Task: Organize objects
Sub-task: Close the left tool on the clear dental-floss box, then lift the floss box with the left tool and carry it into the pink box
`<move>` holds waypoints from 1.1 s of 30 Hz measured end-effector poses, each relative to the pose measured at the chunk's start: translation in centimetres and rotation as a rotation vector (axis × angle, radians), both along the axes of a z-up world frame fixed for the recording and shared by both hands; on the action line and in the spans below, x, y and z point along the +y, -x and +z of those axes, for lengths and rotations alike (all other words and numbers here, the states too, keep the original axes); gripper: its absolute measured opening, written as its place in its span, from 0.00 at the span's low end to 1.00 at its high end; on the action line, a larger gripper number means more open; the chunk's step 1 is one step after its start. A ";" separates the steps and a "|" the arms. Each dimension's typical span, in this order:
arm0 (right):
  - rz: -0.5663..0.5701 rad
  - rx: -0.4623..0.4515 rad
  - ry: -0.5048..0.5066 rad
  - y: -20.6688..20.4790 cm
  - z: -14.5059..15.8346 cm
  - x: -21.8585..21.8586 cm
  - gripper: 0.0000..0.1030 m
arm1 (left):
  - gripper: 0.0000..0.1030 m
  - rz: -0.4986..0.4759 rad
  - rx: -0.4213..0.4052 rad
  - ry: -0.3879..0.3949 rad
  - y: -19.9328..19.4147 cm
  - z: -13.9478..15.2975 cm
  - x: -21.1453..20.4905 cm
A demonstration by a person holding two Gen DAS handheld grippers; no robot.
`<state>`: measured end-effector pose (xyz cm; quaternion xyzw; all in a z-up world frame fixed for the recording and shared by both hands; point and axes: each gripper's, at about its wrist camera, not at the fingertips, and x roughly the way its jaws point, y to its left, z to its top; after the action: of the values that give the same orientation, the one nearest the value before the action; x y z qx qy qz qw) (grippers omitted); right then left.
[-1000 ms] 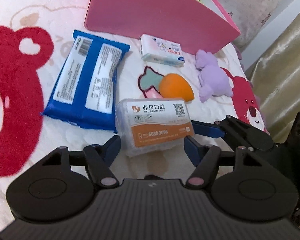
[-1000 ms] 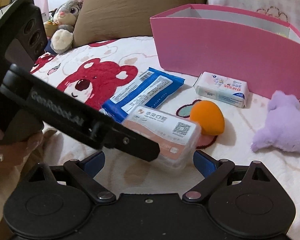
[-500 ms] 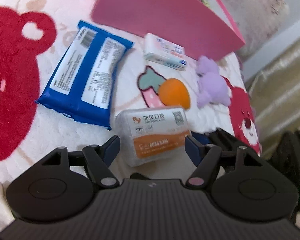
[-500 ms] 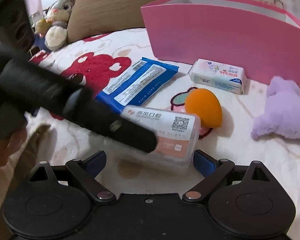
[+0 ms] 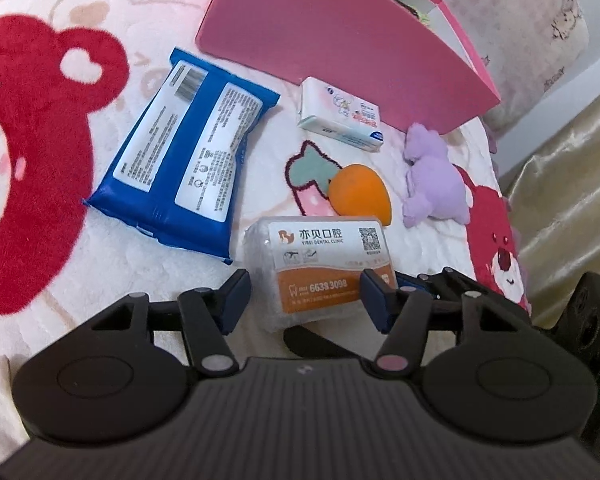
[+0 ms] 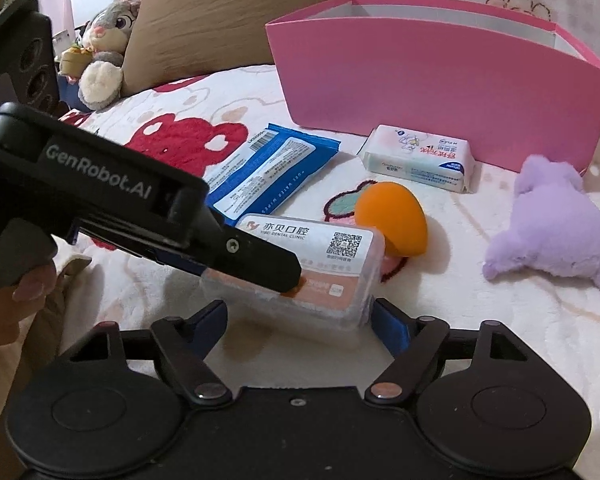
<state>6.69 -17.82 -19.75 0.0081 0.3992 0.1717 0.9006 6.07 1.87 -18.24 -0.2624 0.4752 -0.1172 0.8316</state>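
A clear plastic box [image 5: 320, 268] with a white and orange dental-clinic label [image 6: 312, 264] lies on the bedspread. My left gripper [image 5: 306, 294] straddles it and its jaws are closing. Its left pad [image 5: 238, 292] stands at the box's side, and its right finger [image 6: 260, 258] crosses the orange face. My right gripper [image 6: 300, 320] comes in from nearer the camera. Its jaws are also closing, with the box between the blue pads [image 6: 388, 328] and small gaps left. The box rests on the bed.
Behind the box lie a blue wipes pack [image 5: 184, 152], an orange egg-shaped sponge [image 5: 360, 192], a small tissue pack [image 5: 340, 114] and a purple plush [image 5: 432, 184]. An open pink box [image 6: 440, 76] stands at the back. A brown pillow [image 6: 240, 20] and a bunny toy [image 6: 104, 48] sit far left.
The jaws of both grippers have narrowed around the clear box. The left gripper's finger has slid a little further across the box's front. The box has stayed put.
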 end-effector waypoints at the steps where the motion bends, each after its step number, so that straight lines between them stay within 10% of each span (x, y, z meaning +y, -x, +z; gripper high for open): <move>1: 0.001 -0.001 0.001 0.1 0.1 -0.2 0.76 | 0.57 0.000 -0.008 -0.007 0.2 0.2 0.0; 33: -0.040 -0.138 0.217 5.3 8.6 2.8 0.70 | 0.56 -0.165 -0.182 -0.199 4.7 11.7 -2.0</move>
<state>1.37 -15.03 -11.19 -0.0932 0.3523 0.1098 0.9247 1.35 -0.15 -6.53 -0.1269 0.4273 -0.1609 0.8806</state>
